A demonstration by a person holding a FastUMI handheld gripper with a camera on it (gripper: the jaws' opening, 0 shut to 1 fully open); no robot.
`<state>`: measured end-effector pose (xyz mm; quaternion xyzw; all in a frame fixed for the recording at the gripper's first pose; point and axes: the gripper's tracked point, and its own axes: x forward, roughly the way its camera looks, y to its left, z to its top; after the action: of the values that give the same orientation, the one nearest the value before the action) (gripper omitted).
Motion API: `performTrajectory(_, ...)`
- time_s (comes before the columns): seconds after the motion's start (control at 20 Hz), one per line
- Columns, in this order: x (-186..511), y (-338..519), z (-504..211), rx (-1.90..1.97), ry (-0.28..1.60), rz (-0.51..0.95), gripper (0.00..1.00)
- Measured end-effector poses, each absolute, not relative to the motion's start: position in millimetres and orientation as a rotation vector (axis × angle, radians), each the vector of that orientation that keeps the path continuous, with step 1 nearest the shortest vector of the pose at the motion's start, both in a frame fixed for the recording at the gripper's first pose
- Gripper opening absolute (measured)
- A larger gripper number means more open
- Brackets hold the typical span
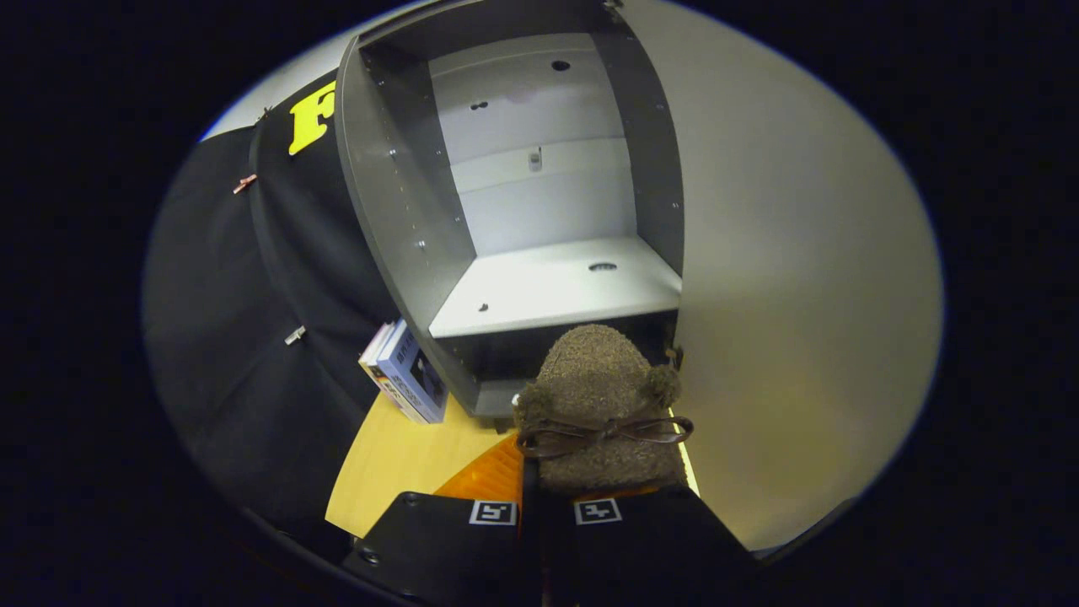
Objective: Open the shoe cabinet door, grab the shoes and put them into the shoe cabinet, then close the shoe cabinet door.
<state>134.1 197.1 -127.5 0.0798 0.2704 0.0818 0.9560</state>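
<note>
A brown fuzzy shoe with a thin ribbon bow across its top sticks out forward from between my fingers. My gripper is shut on the shoe's rear end, and the fingers stand close together. The shoe's toe hangs just in front of the grey shoe cabinet, level with its dark lower compartment. The cabinet is open. A pale shelf lies above the shoe's toe, with bare space over it. The open door is the big pale panel swung out to the right of the shoe.
A few books lean against the cabinet's left outer wall. They stand on a light wooden surface. An orange ribbed patch lies just ahead of the left finger. The black booth cloth hangs to the left.
</note>
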Motion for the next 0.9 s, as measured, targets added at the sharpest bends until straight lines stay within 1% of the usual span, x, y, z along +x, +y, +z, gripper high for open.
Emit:
performTrajectory(0.3, 222, 199, -77, 0.136, 0.474, 0.177, 0.10)
performTrajectory(0.5, 289, 209, -88, 0.121, 0.498, 0.187, 0.10)
performTrajectory(0.7, 358, 204, -116, 0.123, 0.565, 0.140, 0.10)
performTrajectory(0.9, 416, 196, -125, 0.106, 0.576, 0.092, 0.10)
